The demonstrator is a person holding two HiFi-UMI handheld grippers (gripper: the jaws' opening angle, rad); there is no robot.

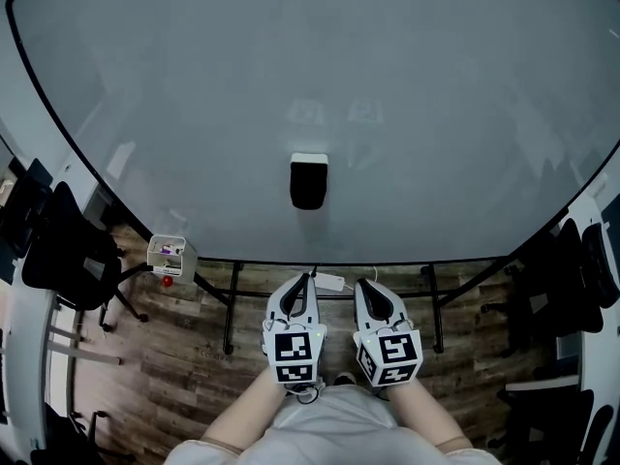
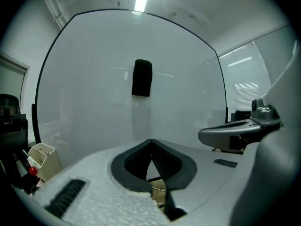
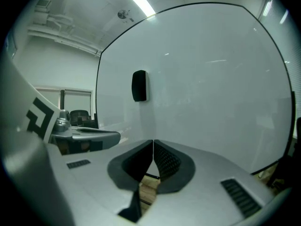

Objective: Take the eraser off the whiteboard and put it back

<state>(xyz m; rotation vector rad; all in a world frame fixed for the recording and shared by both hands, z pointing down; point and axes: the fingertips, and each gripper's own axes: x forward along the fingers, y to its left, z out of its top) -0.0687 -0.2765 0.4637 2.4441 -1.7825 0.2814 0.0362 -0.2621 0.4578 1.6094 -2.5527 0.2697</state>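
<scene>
Black eraser [image 1: 308, 182] on white, black-rimmed whiteboard [image 1: 194, 114]; brown wood-grain floor [image 1: 184, 356]; black chair [image 1: 68, 250].

— Where is the eraser [image 1: 308, 180]?
— On the whiteboard [image 1: 436, 114], about midway across it.
— And the grippers?
— In front of the whiteboard, below the eraser and apart from it, the left gripper [image 1: 307, 279] just beside the right gripper [image 1: 366, 285].
— What else?
— A small box [image 1: 171, 253] at the whiteboard's lower left edge, and a chair [image 1: 68, 250] farther left.
</scene>
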